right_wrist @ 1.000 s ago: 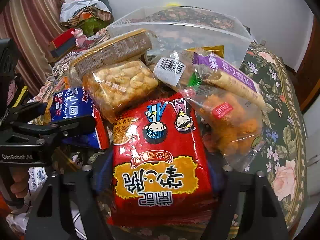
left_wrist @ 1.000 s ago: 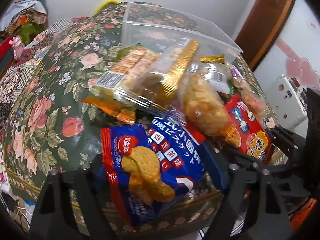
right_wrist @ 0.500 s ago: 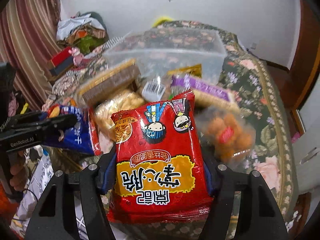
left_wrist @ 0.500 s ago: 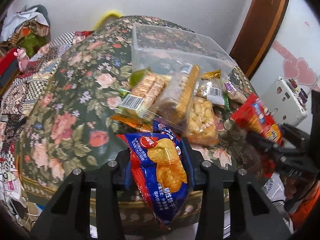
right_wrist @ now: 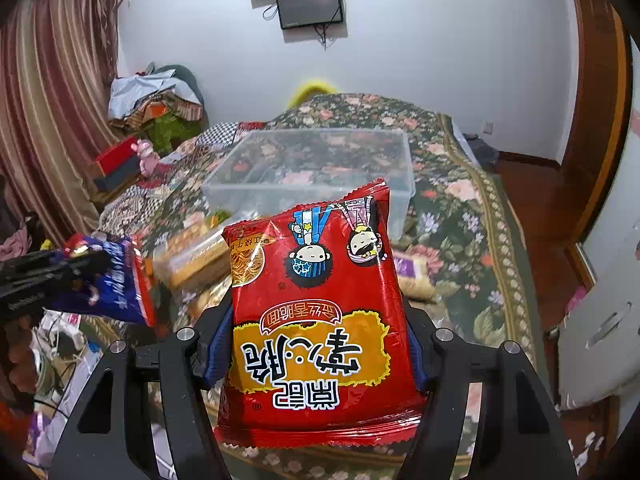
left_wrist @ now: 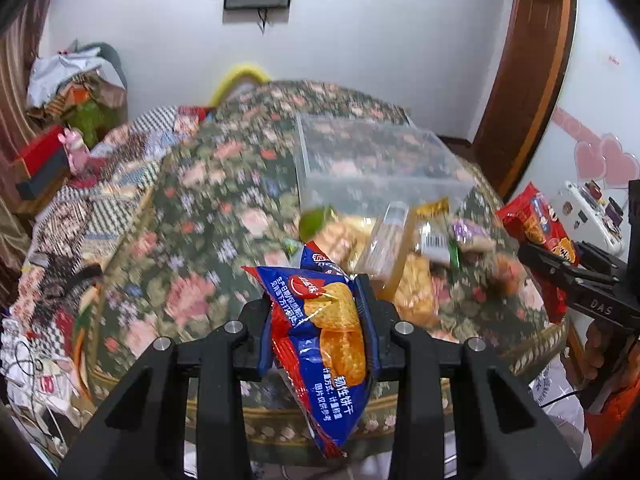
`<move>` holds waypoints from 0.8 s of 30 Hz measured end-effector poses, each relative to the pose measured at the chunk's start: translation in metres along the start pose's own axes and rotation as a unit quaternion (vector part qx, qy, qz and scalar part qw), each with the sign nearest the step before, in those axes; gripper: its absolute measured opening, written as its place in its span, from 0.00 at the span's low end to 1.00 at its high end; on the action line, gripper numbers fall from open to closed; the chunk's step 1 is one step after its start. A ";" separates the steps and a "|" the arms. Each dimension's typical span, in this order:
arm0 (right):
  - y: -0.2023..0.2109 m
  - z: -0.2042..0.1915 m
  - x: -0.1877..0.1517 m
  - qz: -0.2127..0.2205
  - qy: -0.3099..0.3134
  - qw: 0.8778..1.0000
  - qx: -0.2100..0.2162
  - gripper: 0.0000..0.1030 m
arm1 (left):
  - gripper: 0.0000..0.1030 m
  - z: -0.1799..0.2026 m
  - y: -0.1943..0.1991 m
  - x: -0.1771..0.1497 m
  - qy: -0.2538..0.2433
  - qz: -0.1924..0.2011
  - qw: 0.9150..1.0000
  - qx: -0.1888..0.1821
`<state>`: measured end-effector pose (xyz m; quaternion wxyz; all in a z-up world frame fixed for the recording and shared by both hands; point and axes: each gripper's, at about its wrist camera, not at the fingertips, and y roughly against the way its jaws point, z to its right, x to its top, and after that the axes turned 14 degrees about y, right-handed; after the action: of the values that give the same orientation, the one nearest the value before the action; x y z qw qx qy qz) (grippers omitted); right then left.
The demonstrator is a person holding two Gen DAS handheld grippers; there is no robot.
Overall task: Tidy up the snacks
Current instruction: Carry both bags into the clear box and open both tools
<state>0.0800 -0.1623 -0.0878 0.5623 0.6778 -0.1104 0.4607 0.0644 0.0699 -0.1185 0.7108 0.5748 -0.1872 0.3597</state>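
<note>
Left gripper (left_wrist: pixel 318 328): jaws closing, pinching the blue biscuit bag (left_wrist: pixel 320 344).
Right gripper (right_wrist: pixel 316 344): clamps the red noodle packet (right_wrist: pixel 316 312).
Clear bin (right_wrist: pixel 312 176): at 12 o'clock.

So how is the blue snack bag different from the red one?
The blue bag pictures round biscuits; the red bag has two cartoon kids and noodles. Blue is squeezed narrow in the closing left gripper; red stays wide and flat in the right gripper. Both are lifted off the table.

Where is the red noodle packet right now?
The red noodle packet is clamped in the right hand-held gripper, lifted in front of the clear plastic bin on the floral table.
</note>
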 end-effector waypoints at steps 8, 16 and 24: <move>0.001 0.013 0.020 0.026 -0.001 1.000 -0.017 0.62 | 0.34 0.017 0.003 0.038 -0.011 0.036 0.999 -0.016; -0.004 0.025 0.045 0.055 0.003 0.998 -0.031 0.62 | 0.34 0.038 -0.017 0.072 -0.024 0.056 0.998 -0.026; -0.030 0.029 0.067 0.063 0.010 0.997 -0.036 0.62 | 0.34 0.054 -0.050 0.111 -0.021 0.066 0.997 -0.036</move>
<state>0.1518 -0.1526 -0.0560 0.5569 0.6445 -0.1641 0.4976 0.1832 0.0470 -0.0629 0.7020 0.5424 -0.2526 0.3862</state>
